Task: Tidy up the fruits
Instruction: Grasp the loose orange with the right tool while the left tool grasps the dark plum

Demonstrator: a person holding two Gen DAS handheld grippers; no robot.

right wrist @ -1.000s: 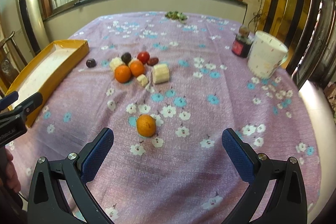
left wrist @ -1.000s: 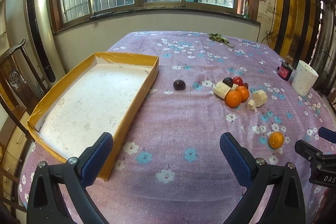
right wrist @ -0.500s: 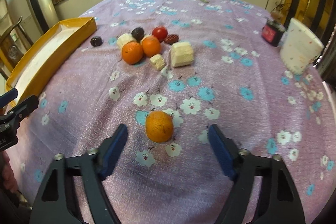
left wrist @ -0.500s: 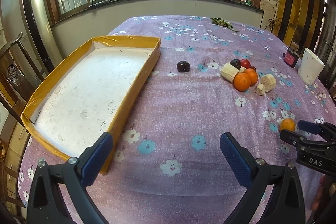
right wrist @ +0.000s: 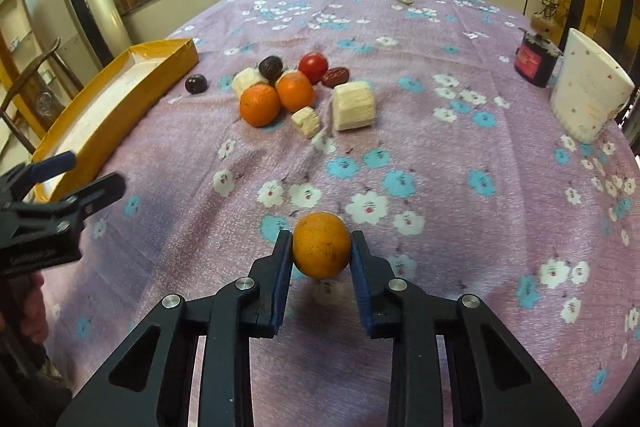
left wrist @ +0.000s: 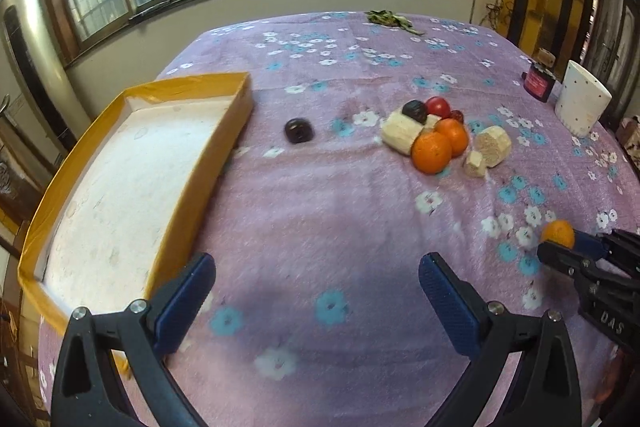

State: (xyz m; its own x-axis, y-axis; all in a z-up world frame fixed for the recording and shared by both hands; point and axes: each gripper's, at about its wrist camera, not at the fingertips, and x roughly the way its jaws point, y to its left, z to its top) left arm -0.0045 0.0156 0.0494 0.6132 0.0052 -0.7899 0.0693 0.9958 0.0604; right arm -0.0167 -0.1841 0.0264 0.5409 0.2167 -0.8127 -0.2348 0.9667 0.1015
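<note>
While your right gripper is closing on the lone orange, with a blue pad touching each flank, let the squeeze finish before you lift. That orange sits by itself on the flowered tablecloth toward the near edge of the table, well apart from the heap of fruit at the middle. The pads meet it about at its widest, which is where you want them; a round, smooth skin would likely squirt forward out of a grip that sat further back. Press only until it stops shifting, since a hard pinch could bruise the peel.

Lift straight up first, then carry it across to the yellow tray along the left edge of the table. Judging by the empty white floor of that tray, this would be the first piece in, so any spot will do; a far corner leaves room for the rest.

Keep your left gripper out of that path: it hangs spread wide and empty, over the cloth just beside the tray's near corner.
</note>
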